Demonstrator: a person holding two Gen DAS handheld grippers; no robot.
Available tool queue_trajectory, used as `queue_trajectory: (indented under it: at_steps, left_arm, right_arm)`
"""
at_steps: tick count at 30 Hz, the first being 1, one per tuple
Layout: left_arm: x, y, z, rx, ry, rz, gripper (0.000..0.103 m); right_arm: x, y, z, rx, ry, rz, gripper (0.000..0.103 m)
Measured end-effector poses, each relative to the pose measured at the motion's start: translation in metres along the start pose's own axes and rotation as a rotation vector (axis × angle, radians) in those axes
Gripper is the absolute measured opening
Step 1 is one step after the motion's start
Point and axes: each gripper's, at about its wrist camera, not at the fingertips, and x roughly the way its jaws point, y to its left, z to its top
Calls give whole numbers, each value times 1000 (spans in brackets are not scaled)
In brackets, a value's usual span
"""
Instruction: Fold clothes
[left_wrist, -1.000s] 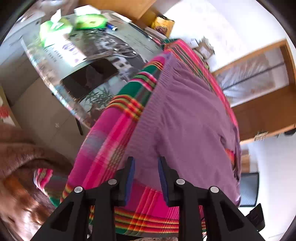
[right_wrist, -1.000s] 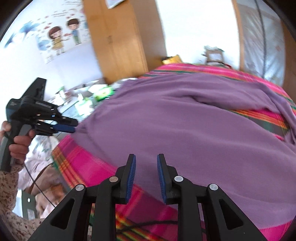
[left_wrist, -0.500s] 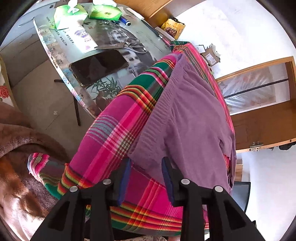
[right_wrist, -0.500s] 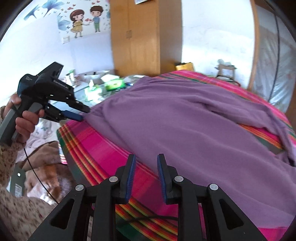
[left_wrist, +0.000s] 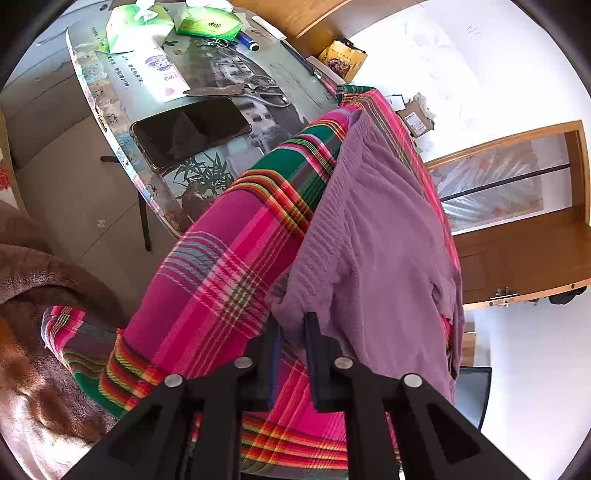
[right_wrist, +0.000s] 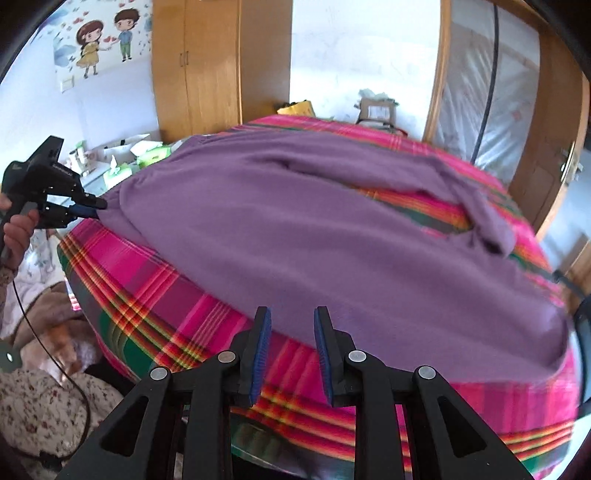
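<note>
A purple sweater (right_wrist: 314, 221) lies spread flat on a pink, green and orange plaid cloth (right_wrist: 155, 291) over a table. In the left wrist view my left gripper (left_wrist: 293, 328) is shut on the sweater's (left_wrist: 376, 236) near hem corner, which bunches between the pads. The right wrist view shows the left gripper (right_wrist: 98, 205) pinching that corner at the far left. My right gripper (right_wrist: 291, 325) is open and empty, just above the plaid cloth at the sweater's near edge. A sleeve (right_wrist: 476, 206) lies folded across at the right.
A glass-topped side table (left_wrist: 110, 110) to the left holds a black phone (left_wrist: 188, 129), scissors (left_wrist: 258, 88) and green tissue packs (left_wrist: 207, 22). A brown blanket (left_wrist: 33, 295) lies at lower left. Wooden wardrobe (right_wrist: 199, 70) and door (right_wrist: 550, 155) stand behind.
My left gripper moved in on the sweater's hem corner and closed on it. My right gripper pulled back toward the near edge of the table and stayed open.
</note>
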Motion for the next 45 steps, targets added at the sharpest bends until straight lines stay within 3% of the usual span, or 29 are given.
queue_trajectory:
  at_steps: [10,22,25,30,35,40,41,42,45]
  left_arm:
    - [-42,9,1,-24,-59,-132,8]
    - [-50,9,3,-22,-82,-127,8]
    - [-51,8,2,-20,-84,-127,8]
    - [-49,14,2,-39,-69,-130,8]
    - [-51,9,0,-25,-78,-131,8]
    - [-52,10,-1,-20,-78,-122,8]
    - [-52,10,-1,-19,-77,-119,8]
    - [-52,11,0,-19,-77,-115,8]
    - [-48,14,0,-26,-70,-106,8]
  right_arm:
    - [-1,12,-1,-6,-33,27,25]
    - [15,43,-6,-243,-49,34,25]
    - [23,50,-8,-308,-44,-5,25]
    - [27,46,-7,-305,-54,-20,25]
    - [25,65,-11,-387,-75,-31,25]
    - [32,68,-8,-366,-95,-48,25]
    - [31,65,-7,-348,-97,-29,21]
    - [28,63,-6,-332,-104,-11,6]
    - [13,49,5,-234,-140,30,3]
